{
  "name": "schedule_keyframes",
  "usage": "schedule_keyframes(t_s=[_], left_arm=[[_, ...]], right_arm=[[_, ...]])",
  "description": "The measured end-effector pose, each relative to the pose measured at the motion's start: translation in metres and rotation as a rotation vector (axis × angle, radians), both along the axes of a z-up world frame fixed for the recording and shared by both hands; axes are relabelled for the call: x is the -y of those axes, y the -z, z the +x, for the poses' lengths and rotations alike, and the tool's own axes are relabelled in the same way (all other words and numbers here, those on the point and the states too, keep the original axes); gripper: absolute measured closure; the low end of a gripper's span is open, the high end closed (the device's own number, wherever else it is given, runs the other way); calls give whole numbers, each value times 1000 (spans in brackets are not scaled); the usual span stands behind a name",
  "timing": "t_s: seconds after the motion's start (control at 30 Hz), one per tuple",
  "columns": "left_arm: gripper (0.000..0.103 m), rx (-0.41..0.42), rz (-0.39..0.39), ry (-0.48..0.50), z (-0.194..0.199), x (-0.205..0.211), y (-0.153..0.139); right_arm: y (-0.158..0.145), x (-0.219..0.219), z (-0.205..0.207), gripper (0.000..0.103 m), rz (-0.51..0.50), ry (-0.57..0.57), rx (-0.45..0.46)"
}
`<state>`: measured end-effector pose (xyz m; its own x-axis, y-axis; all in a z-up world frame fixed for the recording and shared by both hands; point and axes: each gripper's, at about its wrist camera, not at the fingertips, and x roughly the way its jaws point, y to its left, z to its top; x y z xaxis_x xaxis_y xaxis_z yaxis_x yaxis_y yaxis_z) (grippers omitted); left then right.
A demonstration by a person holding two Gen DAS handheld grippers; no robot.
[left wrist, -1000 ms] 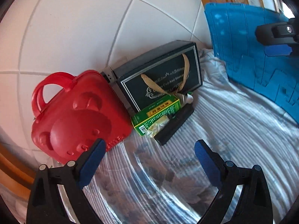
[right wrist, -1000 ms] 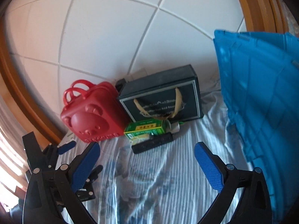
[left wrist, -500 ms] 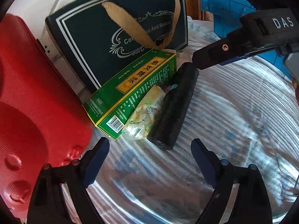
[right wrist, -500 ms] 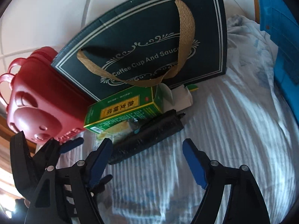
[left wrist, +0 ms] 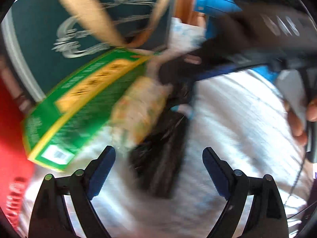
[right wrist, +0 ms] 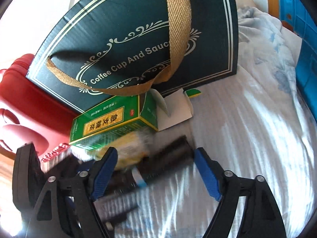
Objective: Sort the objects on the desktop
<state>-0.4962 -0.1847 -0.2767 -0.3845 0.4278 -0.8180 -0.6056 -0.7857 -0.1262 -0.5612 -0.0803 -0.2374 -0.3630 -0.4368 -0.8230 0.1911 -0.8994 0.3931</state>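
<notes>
A long black object lies on the striped white cloth, beside a crinkly yellowish packet and a green and yellow box. My left gripper is open, its fingers on either side of the black object's near end. My right gripper is open and straddles the black object's other end. It also shows in the blurred left wrist view, reaching in from the right.
A dark green gift box with a tan ribbon handle stands behind the items. A red bear-shaped case is at the left. A blue crate stands at the right, over the cloth.
Both grippers have moved in much closer to the black object and the green box. They now bracket the black object from opposite ends. Both stayed open.
</notes>
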Motion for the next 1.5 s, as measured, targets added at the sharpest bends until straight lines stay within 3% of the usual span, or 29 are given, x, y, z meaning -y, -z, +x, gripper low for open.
schedule_keyframes(t_s=[0.13, 0.27, 0.4, 0.5, 0.57, 0.7, 0.8, 0.97, 1.1, 1.27, 1.37, 1.47, 1.5], left_arm=[[13, -41, 5, 75, 32, -35, -3], [13, -59, -10, 98, 57, -35, -13], [13, -50, 2, 79, 72, -15, -25], [13, -67, -39, -13, 64, -5, -29], [13, -48, -18, -58, 55, -1, -28], [13, 64, 52, -59, 48, -8, -16], [13, 108, 100, -7, 49, -21, -13], [13, 81, 171, 107, 73, -51, -23], [13, -1, 103, 121, 85, -47, -39], [12, -85, -69, -12, 46, -25, -47], [12, -108, -55, 14, 12, -15, -47], [24, -104, -71, 22, -13, -12, -28], [40, -66, -62, 20, -25, -15, -20]], right_arm=[[3, -3, 3, 17, 2, 6, 22], [5, 1, 6, 17, 36, -26, 17], [8, 12, 12, 16, 88, -68, -3], [4, 13, 24, 23, 88, -90, -41], [8, 12, 33, 25, 109, -104, -32], [13, 16, 39, 33, 122, -151, 12], [16, 11, 42, 33, 111, -155, 42], [15, -2, 56, 33, 172, -195, 48], [17, -5, 72, 35, 282, -273, 8], [11, -38, 91, 38, 254, -238, 5], [4, -56, 100, 38, 274, -226, -10], [-1, -75, 105, 37, 268, -204, -11], [-1, -82, 106, 37, 260, -196, -12]])
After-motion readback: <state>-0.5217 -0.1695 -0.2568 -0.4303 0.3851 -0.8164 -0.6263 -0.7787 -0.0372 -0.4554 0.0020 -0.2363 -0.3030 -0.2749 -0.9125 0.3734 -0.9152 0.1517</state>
